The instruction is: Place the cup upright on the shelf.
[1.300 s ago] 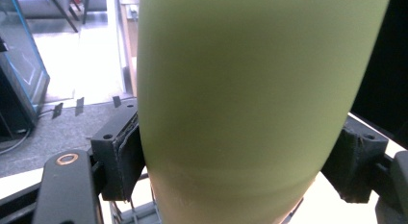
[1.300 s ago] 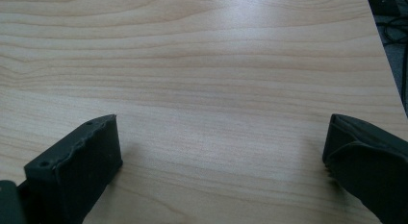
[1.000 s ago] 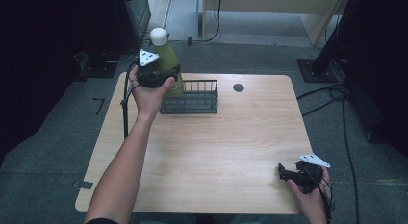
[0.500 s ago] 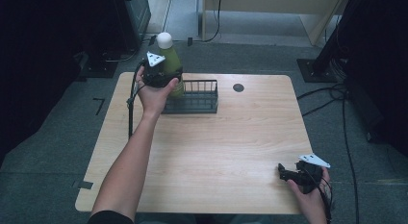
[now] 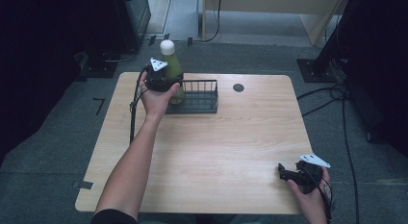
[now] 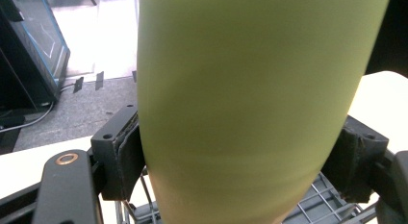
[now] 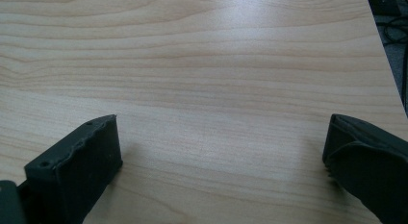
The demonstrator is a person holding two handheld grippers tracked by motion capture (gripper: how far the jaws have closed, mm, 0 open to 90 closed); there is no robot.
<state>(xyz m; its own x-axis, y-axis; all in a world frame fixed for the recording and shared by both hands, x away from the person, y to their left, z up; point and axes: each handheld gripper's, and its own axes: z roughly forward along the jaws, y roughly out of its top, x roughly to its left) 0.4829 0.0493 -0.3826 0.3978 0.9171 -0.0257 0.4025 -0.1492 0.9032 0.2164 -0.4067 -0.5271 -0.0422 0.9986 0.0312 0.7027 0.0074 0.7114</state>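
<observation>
A green bottle [image 5: 172, 65] with a white cap stands upright at the left end of a dark wire basket [image 5: 199, 96] at the table's far side. My left gripper [image 5: 163, 82] is shut on the bottle's body. In the left gripper view the bottle [image 6: 250, 104] is pressed between both pads, with the basket's wires [image 6: 312, 207] just below it. My right gripper [image 5: 288, 175] rests near the table's front right corner. Its jaws stand wide apart over bare wood, and in the right gripper view the gripper [image 7: 221, 171] holds nothing.
A small dark round hole [image 5: 238, 87] sits in the wooden table [image 5: 226, 152] right of the basket. Dark cabinets and cables surround the table on the grey floor.
My left gripper has carried the bottle to the right and lower, bringing it down to the basket's left end. My right gripper has not moved.
</observation>
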